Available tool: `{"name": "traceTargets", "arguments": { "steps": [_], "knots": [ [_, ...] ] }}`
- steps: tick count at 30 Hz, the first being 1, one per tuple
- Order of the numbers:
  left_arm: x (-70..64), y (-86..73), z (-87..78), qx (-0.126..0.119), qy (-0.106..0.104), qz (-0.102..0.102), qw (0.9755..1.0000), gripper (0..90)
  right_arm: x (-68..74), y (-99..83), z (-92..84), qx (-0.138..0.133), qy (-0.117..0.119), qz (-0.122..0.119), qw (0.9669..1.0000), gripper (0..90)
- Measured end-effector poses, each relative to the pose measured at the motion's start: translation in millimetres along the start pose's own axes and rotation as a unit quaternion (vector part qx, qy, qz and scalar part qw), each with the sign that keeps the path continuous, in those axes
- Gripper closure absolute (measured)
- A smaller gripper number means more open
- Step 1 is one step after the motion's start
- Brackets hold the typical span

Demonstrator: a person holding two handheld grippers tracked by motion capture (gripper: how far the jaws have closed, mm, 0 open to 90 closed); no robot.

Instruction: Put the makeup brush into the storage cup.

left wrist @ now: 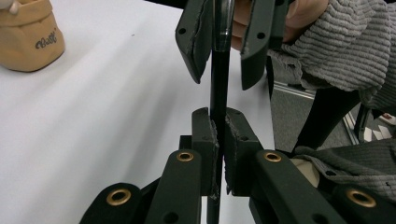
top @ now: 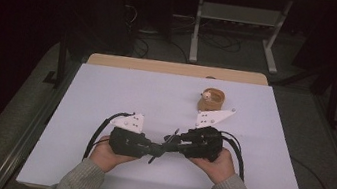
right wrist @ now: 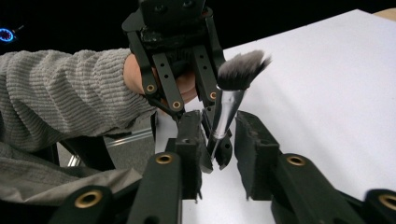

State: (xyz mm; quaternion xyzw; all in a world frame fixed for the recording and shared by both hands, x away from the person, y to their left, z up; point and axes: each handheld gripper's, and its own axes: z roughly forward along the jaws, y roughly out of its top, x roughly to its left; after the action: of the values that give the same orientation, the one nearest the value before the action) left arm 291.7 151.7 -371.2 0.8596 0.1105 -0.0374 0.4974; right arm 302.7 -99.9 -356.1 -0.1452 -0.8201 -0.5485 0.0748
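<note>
Fingers [left wrist: 203, 135] of your left gripper [left wrist: 219, 140] were closed tight on the black handle of the makeup brush [right wrist: 232, 100]; both pads pressed flat against the handle with no gap. Fingers [right wrist: 254, 140] of your right gripper [right wrist: 219, 140] stood at a narrow setting around the silver ferrule of the same brush, but a gap remained on at least one side, so they did not clamp it.

1. Position of the brush: it was held clear of the desk [top: 156, 93], spanning between the two grippers near the front middle of the white surface. The grey bristle head [right wrist: 243, 67] pointed away from the left gripper's pads and past the right gripper's fingers.

2. Position of the container: the small tan pouch [top: 212, 100] stood upright on the far right part of the desk, well apart from both grippers. A small pale item sat at its rim; what it was could not be told.

3. Progress, as judged: the brush was already lifted and secured by one gripper. The work in hand looked like a transfer from your left gripper to your right, and that transfer was not complete, because only the left carried the load.

4. Remaining, as judged: close the right fingers on the ferrule, release the left, then carry the brush onward, probably to the pouch
</note>
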Motion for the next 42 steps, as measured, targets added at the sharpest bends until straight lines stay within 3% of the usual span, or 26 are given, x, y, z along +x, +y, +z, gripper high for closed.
{"name": "traceTargets", "arguments": {
  "steps": [6,10,15,19,30,42],
  "knots": [
    [0.1,0.3,1.0,0.002,0.002,0.001,1.0,83.6,-1.5,1.3,1.6,-0.003,0.009,0.001,1.0,82.6],
    [-0.4,-0.1,0.6,0.014,0.016,0.001,0.9998,78.2,-3.0,6.0,2.3,0.017,0.009,-0.002,0.9998,83.0],
    [-0.5,-4.1,-2.4,0.025,0.034,-0.004,0.9991,69.5,-3.4,16.3,-0.9,0.051,-0.007,-0.007,0.9987,83.0],
    [0.4,-8.9,-8.7,0.025,0.048,-0.011,0.9985,66.2,-6.4,21.0,-5.9,0.062,-0.019,-0.01,0.9978,83.0],
    [0.0,-23.9,-29.8,0.03,0.094,-0.031,0.9946,59.8,-16.2,31.2,-16.6,0.094,-0.046,-0.018,0.9943,83.0],
    [-3.0,-37.0,-46.6,0.033,0.133,-0.045,0.9895,51.1,-26.1,37.1,-28.9,0.099,-0.068,-0.017,0.9927,83.0]
  ]
}}
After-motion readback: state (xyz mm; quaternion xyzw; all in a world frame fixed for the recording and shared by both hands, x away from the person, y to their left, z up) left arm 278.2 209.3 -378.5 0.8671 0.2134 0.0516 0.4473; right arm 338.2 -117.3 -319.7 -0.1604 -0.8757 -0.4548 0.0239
